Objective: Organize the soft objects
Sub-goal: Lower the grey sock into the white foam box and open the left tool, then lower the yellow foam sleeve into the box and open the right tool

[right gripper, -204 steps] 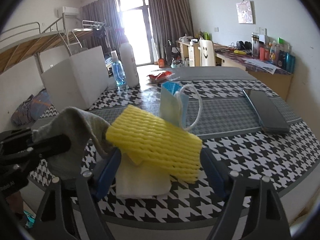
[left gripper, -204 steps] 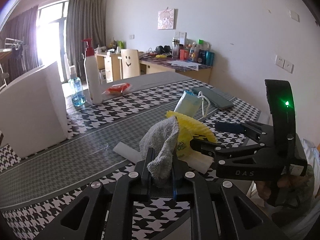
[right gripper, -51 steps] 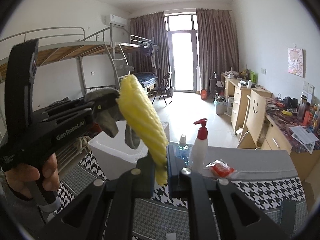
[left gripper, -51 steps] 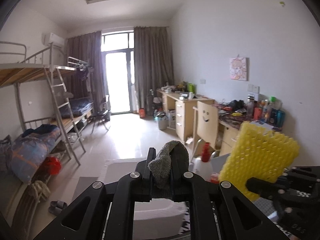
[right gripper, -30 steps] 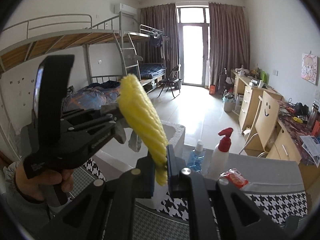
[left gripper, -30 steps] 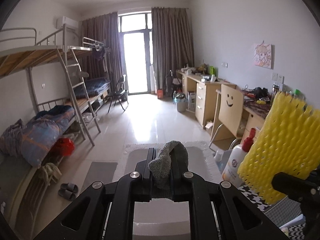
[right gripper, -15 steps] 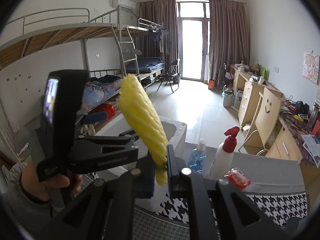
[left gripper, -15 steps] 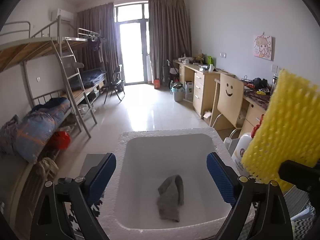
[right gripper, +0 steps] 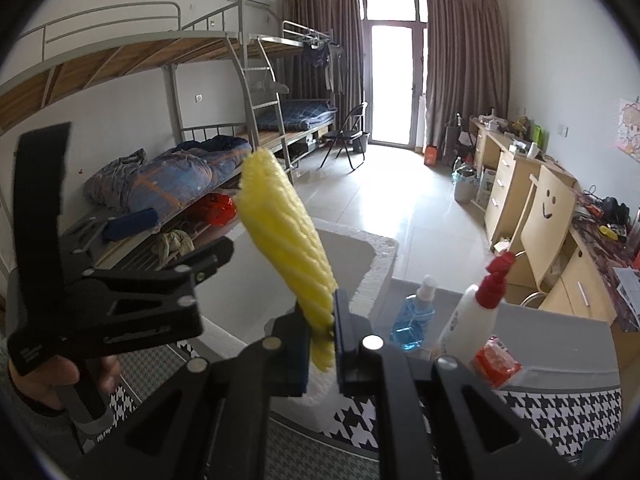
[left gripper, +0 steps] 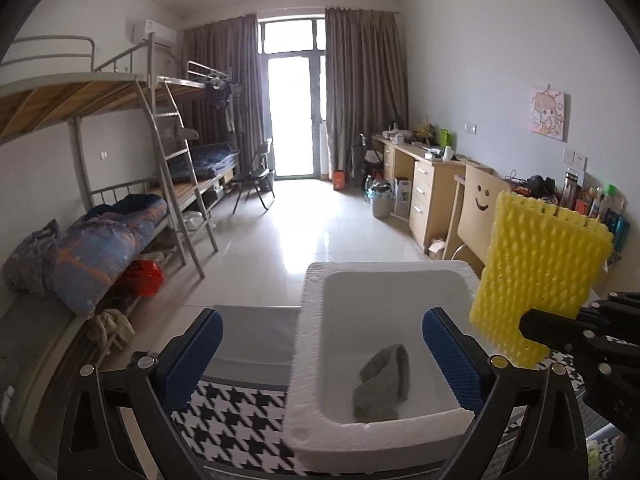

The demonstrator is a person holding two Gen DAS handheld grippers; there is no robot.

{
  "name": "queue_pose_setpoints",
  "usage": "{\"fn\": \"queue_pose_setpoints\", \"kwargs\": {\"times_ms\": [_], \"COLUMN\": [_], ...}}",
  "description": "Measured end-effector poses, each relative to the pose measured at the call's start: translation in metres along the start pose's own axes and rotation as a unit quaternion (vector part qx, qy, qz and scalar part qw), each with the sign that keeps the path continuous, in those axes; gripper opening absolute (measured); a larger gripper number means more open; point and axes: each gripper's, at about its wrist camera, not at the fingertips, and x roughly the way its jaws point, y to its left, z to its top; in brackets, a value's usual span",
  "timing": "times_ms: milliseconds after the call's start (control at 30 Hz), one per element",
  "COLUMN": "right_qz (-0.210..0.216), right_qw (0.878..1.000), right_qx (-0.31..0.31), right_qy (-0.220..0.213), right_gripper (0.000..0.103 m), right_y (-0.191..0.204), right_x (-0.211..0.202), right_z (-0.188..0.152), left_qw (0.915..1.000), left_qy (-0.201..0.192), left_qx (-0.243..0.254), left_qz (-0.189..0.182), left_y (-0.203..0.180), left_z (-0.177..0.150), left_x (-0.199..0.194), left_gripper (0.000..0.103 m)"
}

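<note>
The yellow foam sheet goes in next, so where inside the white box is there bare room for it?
The white foam box holds only the gray cloth, lying toward its near side. The floor behind the cloth, up to the far wall, is bare. The left tongs are opening with nothing between them; the right tongs grip the yellow foam sheet.

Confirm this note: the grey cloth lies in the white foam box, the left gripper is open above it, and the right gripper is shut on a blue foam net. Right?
Not quite. The foam net in the right gripper is yellow, not blue, as both wrist views show. The rest holds: the grey cloth lies in the white foam box, and the left gripper is open above it, its jaws opening with nothing between them.
</note>
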Motion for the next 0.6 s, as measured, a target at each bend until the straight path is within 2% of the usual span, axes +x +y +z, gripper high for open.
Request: {"fn": "queue_pose_setpoints", "kwargs": {"times_ms": [600], "right_qz": [0.011], "right_qw": [0.999], "right_qx": [-0.002], "right_qy": [0.037], "right_gripper": [0.013], "right_y": [0.014], "right_x": [0.036], "right_z": [0.009], "left_qw": [0.9996], "left_qy": [-0.018], "left_qx": [-0.018], "left_qz": [0.012], "left_y": [0.023], "left_z": [-0.017], "left_x": [-0.022], "left_gripper": [0.102]}}
